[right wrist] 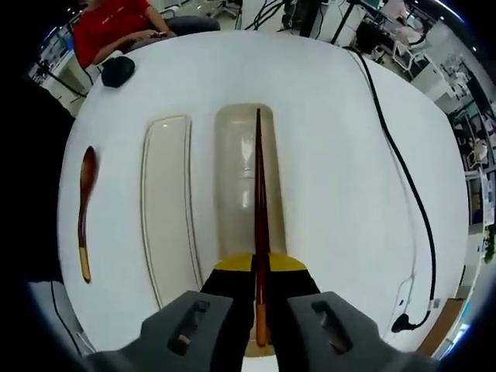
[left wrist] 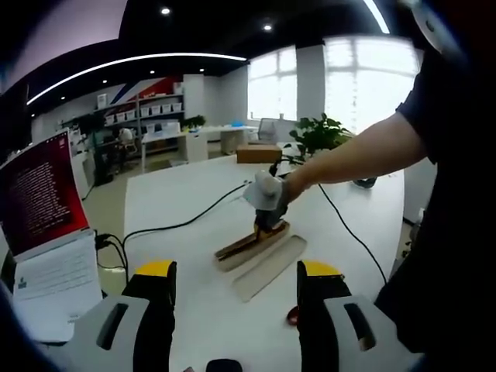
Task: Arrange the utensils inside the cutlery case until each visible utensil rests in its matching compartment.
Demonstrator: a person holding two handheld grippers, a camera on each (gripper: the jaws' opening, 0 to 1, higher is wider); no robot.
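1. In the right gripper view, my right tool (right wrist: 260,298) is clamped on a pair of dark red chopsticks (right wrist: 260,209); their pale handle end sits between the yellow-tipped jaws.
2. The chopsticks run away from me, straight along the middle of the cutlery case base (right wrist: 232,186), with their tips near its far end. I cannot tell whether they touch the tray floor or hang just above it.
3. The translucent case lid (right wrist: 167,209) lies flat on the white counter (right wrist: 333,155), just left of the base and parallel to it, apart from it.
4. A wooden spoon (right wrist: 84,209) lies on the counter further left, beyond the lid, bowl at the far end, pale handle nearer me.
5. A black cable (right wrist: 403,178) curves along the right side of the counter; a dark computer mouse (right wrist: 118,70) sits at the far left edge.
6. In the left gripper view, my left tool (left wrist: 236,287) hangs above the counter with its jaws parted and nothing between them.
7. Ahead of it in that view, the right tool, held in a person's hand (left wrist: 291,188), is over the case. An open laptop (left wrist: 39,225) with a red screen stands at the left.
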